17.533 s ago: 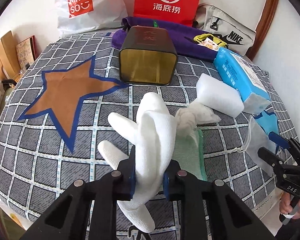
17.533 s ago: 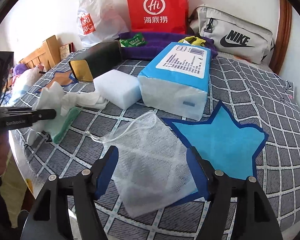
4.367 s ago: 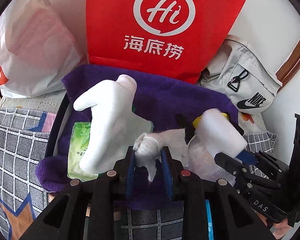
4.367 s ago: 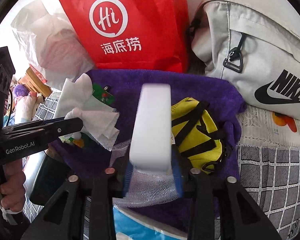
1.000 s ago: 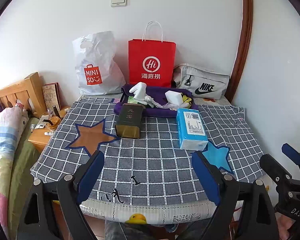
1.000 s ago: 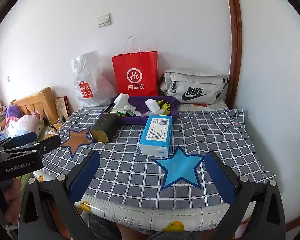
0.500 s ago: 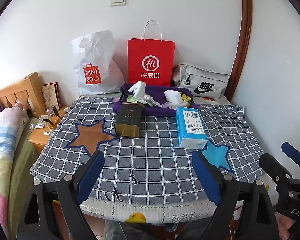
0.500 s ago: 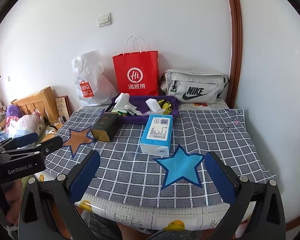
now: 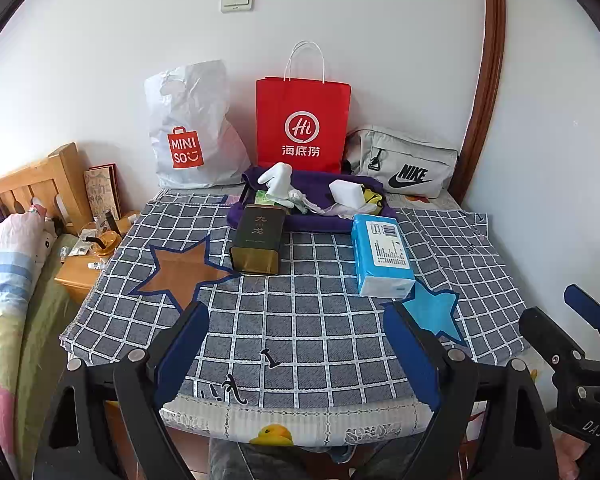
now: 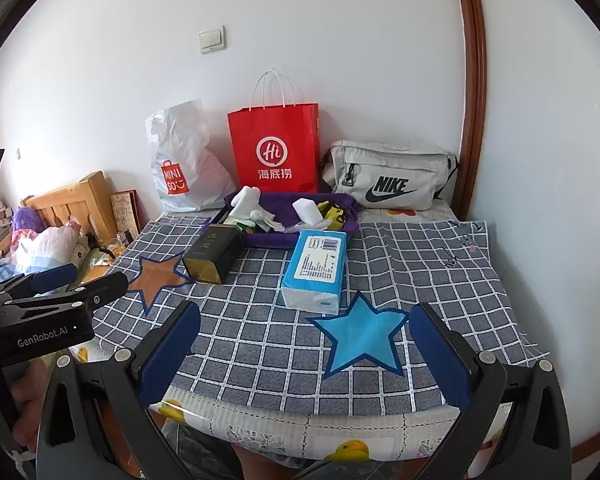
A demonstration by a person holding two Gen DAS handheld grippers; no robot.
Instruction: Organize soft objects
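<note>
Both grippers hang back at the near edge of the worktop (image 9: 320, 320), which is covered in a grey checked cloth with star patches. The left gripper (image 9: 296, 344) has its blue-padded jaws spread wide with nothing between them, and the right gripper (image 10: 304, 344) is likewise wide and empty. The soft things lie gathered in the purple fabric-lined tray (image 9: 312, 220) at the far side: a white cotton glove (image 9: 278, 184), a white foam sponge block (image 9: 346, 192), crumpled white mesh and tissue (image 9: 320, 208) and a yellow strapped pouch (image 9: 372, 198). The blue wrapped tissue pack (image 9: 382, 256) and the dark gold tea tin (image 9: 258, 240) rest on the cloth just in front of the tray. The sorting looks essentially finished. If the tissue pack counts as soft, the next move calls for a wide grasp across it and a short carry to the tray.
</note>
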